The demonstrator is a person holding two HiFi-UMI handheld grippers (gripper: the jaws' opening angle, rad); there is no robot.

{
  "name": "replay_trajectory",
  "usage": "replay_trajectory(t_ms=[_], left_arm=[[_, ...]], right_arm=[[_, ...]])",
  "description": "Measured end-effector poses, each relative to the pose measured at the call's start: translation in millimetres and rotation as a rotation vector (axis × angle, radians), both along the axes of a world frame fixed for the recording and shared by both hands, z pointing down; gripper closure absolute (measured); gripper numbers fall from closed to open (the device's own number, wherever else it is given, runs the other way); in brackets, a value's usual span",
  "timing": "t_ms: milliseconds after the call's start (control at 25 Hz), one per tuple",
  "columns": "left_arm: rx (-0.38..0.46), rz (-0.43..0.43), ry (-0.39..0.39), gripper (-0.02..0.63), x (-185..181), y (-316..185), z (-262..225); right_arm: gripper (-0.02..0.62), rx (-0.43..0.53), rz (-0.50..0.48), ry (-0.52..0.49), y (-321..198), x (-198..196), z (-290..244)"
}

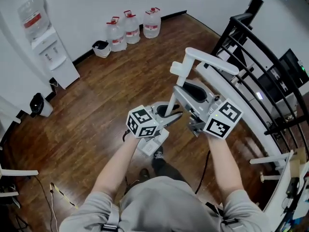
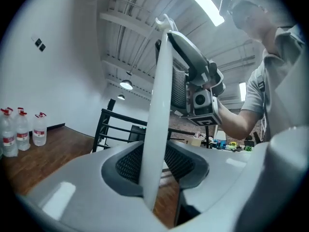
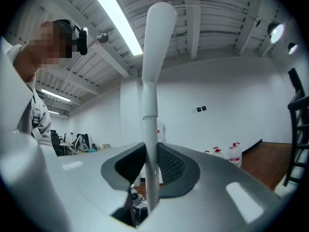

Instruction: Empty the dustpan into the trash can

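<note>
The dustpan's long white handle [image 1: 179, 84] stands upright in front of me, and I cannot make out its pan. Both grippers point level at it from opposite sides. My right gripper [image 3: 152, 166] is shut on the handle [image 3: 149, 129], just under its thicker top grip. Lower down, the handle [image 2: 157, 129] passes between the jaws of my left gripper [image 2: 161, 163], which stand slightly apart around it, with floor showing beside the rod. In the head view the left gripper [image 1: 169, 114] is at centre and the right gripper [image 1: 192, 103] beside it. A small black trash can with a white liner [image 1: 100, 48] sits by the far wall.
A black railing with a white curved handrail [image 1: 251, 124] runs close on the right. Three water jugs [image 1: 131, 28] and a water dispenser [image 1: 48, 47] line the far wall. A dark object [image 1: 37, 104] sits at the left wall. Cables [image 1: 55, 192] trail on the wood floor.
</note>
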State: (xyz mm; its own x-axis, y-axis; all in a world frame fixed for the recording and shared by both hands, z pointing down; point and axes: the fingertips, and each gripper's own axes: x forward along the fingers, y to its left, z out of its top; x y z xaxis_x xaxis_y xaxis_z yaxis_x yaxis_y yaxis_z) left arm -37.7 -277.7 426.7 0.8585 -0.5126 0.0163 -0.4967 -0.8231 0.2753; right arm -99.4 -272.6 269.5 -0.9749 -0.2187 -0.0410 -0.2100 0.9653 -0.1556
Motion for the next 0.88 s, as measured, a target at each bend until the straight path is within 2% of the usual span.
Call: replay_trajectory(t_ms=[120, 200, 320, 480, 560, 680, 880], left_arm=[[0.038, 0.018, -0.065, 0.469, 30, 23, -8], [0.069, 0.016, -0.098, 0.469, 52, 33, -15], [0.121, -0.001, -0.107, 0.469, 76, 48, -35], [0.174, -0.015, -0.152, 0.482, 106, 60, -49], [0.165, -0.006, -0.167, 0.482, 120, 63, -44], [0.134, 0.001, -0.187, 0.546, 142, 68, -24], [0.051, 0.047, -0.175, 0.546, 180, 74, 12]], right_arm=[[0.520, 0.021, 0.082, -0.005, 19, 35, -7], [0.520, 0.018, 0.134, -0.010, 25, 62, -8], [0.520, 0.005, 0.198, -0.011, 36, 99, -1], [0.520, 0.008, 0.233, 0.010, 54, 133, 20], [0.520, 0.014, 0.242, 0.039, 60, 144, 36], [0.520, 0.005, 0.245, 0.081, 67, 162, 62], [0.515, -0.031, 0.252, 0.156, 74, 195, 98]])
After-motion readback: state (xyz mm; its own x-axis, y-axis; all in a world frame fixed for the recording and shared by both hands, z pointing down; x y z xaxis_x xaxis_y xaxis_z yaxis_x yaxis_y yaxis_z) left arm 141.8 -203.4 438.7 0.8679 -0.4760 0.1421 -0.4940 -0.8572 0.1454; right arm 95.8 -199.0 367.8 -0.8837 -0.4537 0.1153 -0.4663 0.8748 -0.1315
